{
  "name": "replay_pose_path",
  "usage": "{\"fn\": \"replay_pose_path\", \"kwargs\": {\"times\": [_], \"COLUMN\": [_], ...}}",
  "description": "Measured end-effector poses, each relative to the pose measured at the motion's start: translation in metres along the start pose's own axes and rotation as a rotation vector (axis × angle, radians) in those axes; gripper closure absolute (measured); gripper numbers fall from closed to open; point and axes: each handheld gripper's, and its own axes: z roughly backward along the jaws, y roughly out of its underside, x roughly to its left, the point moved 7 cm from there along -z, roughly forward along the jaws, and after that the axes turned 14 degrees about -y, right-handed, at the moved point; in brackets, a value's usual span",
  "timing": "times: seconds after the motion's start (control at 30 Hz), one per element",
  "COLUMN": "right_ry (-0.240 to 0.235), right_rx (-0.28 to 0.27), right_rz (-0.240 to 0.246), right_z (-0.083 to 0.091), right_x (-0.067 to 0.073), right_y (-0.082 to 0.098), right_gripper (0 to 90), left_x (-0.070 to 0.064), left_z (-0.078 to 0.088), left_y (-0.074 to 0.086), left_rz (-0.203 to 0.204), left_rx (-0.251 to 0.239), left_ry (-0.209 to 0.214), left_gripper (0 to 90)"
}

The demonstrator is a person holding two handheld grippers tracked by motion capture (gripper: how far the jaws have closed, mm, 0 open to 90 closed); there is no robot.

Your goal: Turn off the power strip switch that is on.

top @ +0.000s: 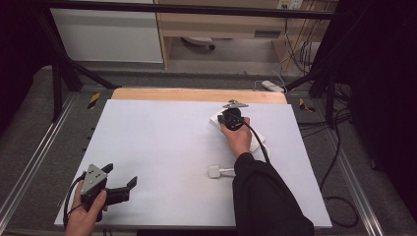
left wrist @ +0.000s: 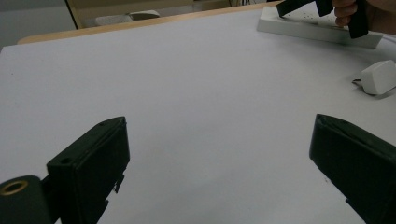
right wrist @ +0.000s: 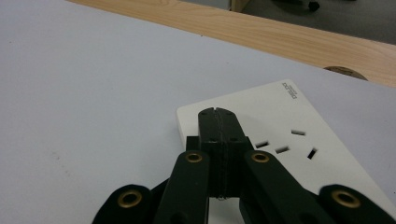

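A white power strip [top: 258,142] lies at the back right of the white tabletop [top: 157,142]. My right gripper [top: 225,117] is shut, and its tips rest over the strip's far left end, with nothing visible between the jaws. In the right gripper view the closed tips [right wrist: 218,114] sit on the power strip [right wrist: 289,121], left of its socket slots [right wrist: 281,149]. A white plug adapter [top: 215,171] with a short cable lies nearer the person, beside the right sleeve. My left gripper [top: 120,175] is open at the front left, held above bare tabletop. Its jaws stand wide apart and empty around the left gripper's midpoint [left wrist: 219,140].
A wooden strip [top: 196,95] runs along the table's far edge. The left gripper view shows the power strip [left wrist: 317,30] and adapter [left wrist: 380,77] far off at the upper right. Black frame posts and cables stand around the table. A white extension block [top: 272,86] lies on the floor behind.
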Motion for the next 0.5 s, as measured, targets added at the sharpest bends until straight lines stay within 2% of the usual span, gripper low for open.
{"fn": "replay_pose_path", "kwargs": {"times": [0.5], "right_ry": [0.001], "right_rx": [0.0], "right_rz": [0.004], "right_z": [-0.0003], "right_x": [-0.0002], "right_y": [0.0001], "right_gripper": [90.0], "left_x": [-0.0005], "left_z": [-0.0001], "left_y": [0.0001], "left_rz": [-0.001], "left_rx": [0.001], "left_ry": [0.003], "left_gripper": [4.8]}}
